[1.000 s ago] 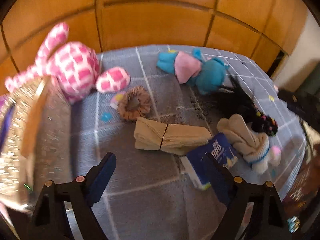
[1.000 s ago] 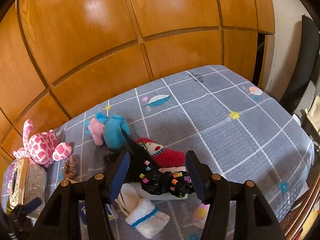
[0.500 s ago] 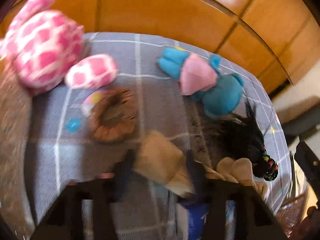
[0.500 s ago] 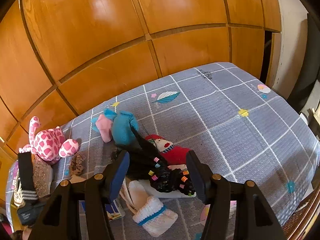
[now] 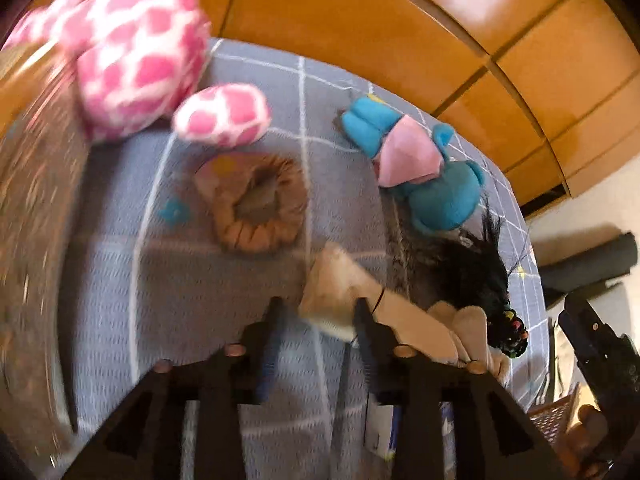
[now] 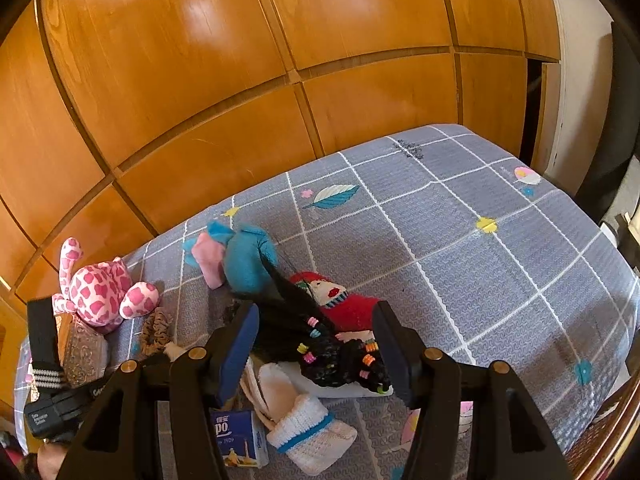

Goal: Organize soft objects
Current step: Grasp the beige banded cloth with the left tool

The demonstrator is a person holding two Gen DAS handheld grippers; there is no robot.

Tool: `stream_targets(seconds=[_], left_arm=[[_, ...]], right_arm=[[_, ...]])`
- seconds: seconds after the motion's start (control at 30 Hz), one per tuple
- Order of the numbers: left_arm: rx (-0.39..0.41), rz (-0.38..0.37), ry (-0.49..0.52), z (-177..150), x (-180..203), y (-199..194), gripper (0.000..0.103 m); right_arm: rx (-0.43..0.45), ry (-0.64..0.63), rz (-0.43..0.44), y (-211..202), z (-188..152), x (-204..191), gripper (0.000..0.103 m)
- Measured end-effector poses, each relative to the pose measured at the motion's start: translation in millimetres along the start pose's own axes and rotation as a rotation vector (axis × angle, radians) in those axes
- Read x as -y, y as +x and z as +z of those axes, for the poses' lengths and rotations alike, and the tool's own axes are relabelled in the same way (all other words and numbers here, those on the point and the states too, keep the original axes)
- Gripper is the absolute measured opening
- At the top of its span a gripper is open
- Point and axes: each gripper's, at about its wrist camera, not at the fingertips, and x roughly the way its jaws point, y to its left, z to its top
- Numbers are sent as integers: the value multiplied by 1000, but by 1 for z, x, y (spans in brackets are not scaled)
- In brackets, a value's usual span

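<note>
Left wrist view: your left gripper is pinching narrowly around the beige folded cloth lying on the grey checked bedspread; the brown scrunchie is sitting just beyond; your right gripper is gaping wide over the black wig, gripping nothing.

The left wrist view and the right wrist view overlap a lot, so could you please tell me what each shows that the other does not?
Only the left wrist view shows the left gripper closing around the folded beige cloth.

Only the right wrist view shows the red doll, the leaf print and the open right gripper.

Both show the pink spotted plush, blue plush, brown scrunchie and black beaded hair.
</note>
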Motion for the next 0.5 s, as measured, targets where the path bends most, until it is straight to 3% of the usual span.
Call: stream_targets(seconds=[0.23,0.3,0.47,0.5], left_arm=[[-18,-29,6,-12,18,11,44],[-6,-36,1,-8,21,17,49],[35,-35,-57,2,27,20,75],[37,-35,-62,5,29,24,76]], right_arm=[[0,0,4,-1,-1,-1,59],[-2,3,5,-1,0,0,59],[-5,5,14,-1,0,0,59],[-4,5,14,-1,0,-1,59]])
